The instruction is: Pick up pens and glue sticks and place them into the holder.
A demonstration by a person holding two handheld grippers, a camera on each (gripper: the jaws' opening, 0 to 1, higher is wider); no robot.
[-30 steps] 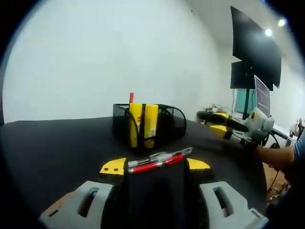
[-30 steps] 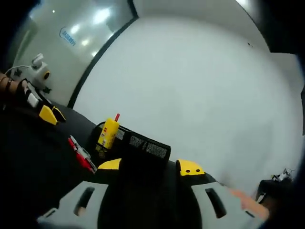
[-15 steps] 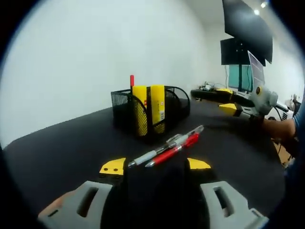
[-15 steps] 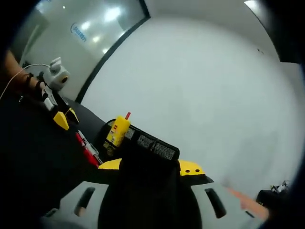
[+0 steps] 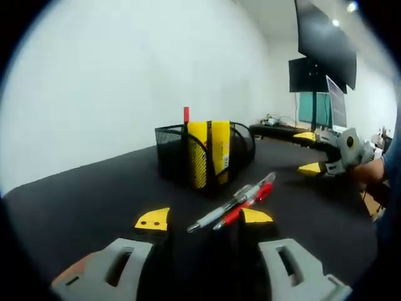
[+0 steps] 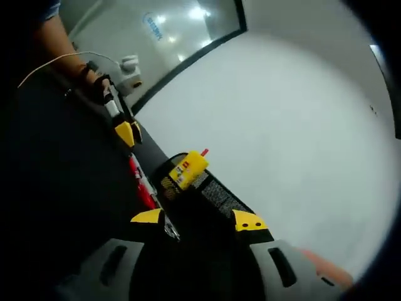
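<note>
counter [image 5: 81, 200]: black top; it carries the holder and two loose pens.
holder [image 5: 203, 153]: black mesh, upright on the counter, just past the pens in the left gripper view. in the right gripper view it [image 6: 213, 194] runs from centre toward 4 o'clock, partly behind the jaws.
glue sticks [image 5: 212, 147]: two yellow ones stand upright inside the holder, side by side. a thin red tip [image 5: 186, 114] rises above the rim at their 11 o'clock. in the right gripper view a yellow stick [image 6: 187, 169] with a red tip pokes out of the holder's near end.
pens [image 5: 235, 204]: a silver one and a red one lie flat on the counter, touching along their length, at 5 o'clock of the holder. they run from beside the left gripper's right jaw tip up toward 1 o'clock. in the right gripper view they [image 6: 143, 188] lie at 9 o'clock of the holder.
left gripper [image 5: 203, 219]: jaws apart, holding nothing, low over the counter, with the near ends of the pens between the yellow tips. in the right gripper view it [image 6: 125, 128] sits at 11 o'clock, held by a hand.
right gripper [image 6: 199, 218]: jaws apart, nothing between them, pointing at the holder. in the left gripper view it [image 5: 319, 160] sits at 3 o'clock, well apart from the pens; there i cannot tell how its jaws stand.
background: white wall; dark monitors [image 5: 322, 56] at 1 o'clock in the left gripper view.
</note>
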